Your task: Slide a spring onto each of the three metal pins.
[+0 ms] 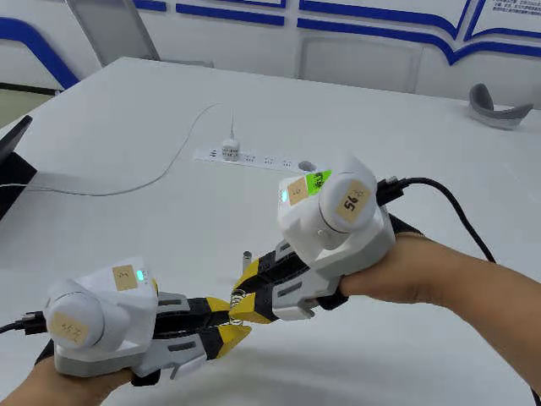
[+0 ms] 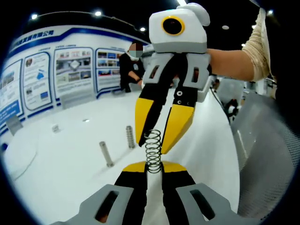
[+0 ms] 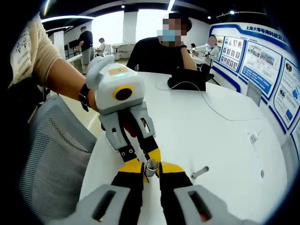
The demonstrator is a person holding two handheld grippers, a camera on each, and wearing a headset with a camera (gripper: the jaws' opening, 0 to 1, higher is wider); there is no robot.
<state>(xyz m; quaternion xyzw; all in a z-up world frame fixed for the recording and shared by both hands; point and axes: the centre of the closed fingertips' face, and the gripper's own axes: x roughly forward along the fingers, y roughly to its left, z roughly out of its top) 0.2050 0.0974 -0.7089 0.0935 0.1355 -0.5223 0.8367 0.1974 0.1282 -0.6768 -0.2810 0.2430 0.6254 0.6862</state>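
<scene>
Steel spring (image 2: 153,152) lies lengthwise along my left tool (image 2: 153,168), near end clenched between its jaws. It points straight ahead into my right tool (image 2: 154,143), which pinches the far end above the worktop (image 2: 70,154).

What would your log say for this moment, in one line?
left gripper: shut on spring | right gripper: shut on spring | spring: held in air | bare pin: upright

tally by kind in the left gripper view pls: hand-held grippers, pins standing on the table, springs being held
hand-held grippers: 2
metal pins: 2
held spring: 1
total: 5
</scene>
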